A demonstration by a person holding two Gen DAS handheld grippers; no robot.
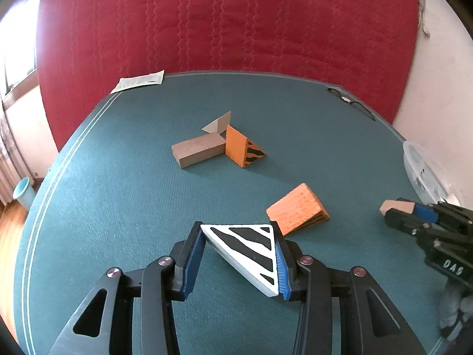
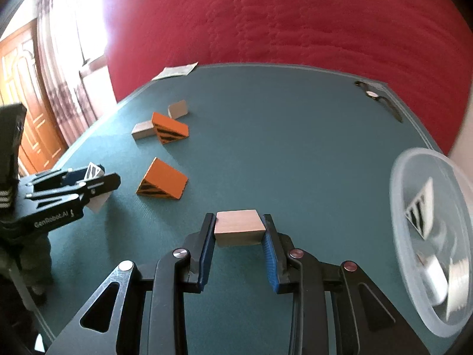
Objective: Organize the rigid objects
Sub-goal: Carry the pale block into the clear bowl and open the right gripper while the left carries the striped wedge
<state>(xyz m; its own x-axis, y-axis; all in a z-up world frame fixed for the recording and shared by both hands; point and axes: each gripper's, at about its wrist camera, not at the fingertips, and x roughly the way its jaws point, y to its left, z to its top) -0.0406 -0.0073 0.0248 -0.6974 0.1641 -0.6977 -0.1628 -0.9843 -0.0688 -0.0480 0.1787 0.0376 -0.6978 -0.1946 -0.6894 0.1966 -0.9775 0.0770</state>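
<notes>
My left gripper point(image 1: 236, 227) is shut on a white wedge with black zebra stripes point(image 1: 251, 251); the wedge's corner touches the left pad and its side lies along the right pad. In the right wrist view this gripper point(image 2: 97, 177) sits at the left. My right gripper point(image 2: 239, 219) is shut on a plain tan wooden block point(image 2: 239, 227) just above the green table; it shows at the right edge point(image 1: 394, 208). An orange tiger-striped wedge point(image 1: 297, 213) lies between the two grippers. Farther back are another orange wedge point(image 1: 241, 148), a long grey-brown block point(image 1: 198, 151) and a small grey wedge point(image 1: 218, 122).
A clear plastic bowl point(image 2: 397, 201) at the right table edge holds a zebra wedge point(image 2: 421, 207) and other pale blocks. A paper sheet point(image 1: 139, 80) lies at the back left, glasses point(image 1: 351, 103) at the back right. A red quilted panel stands behind the table.
</notes>
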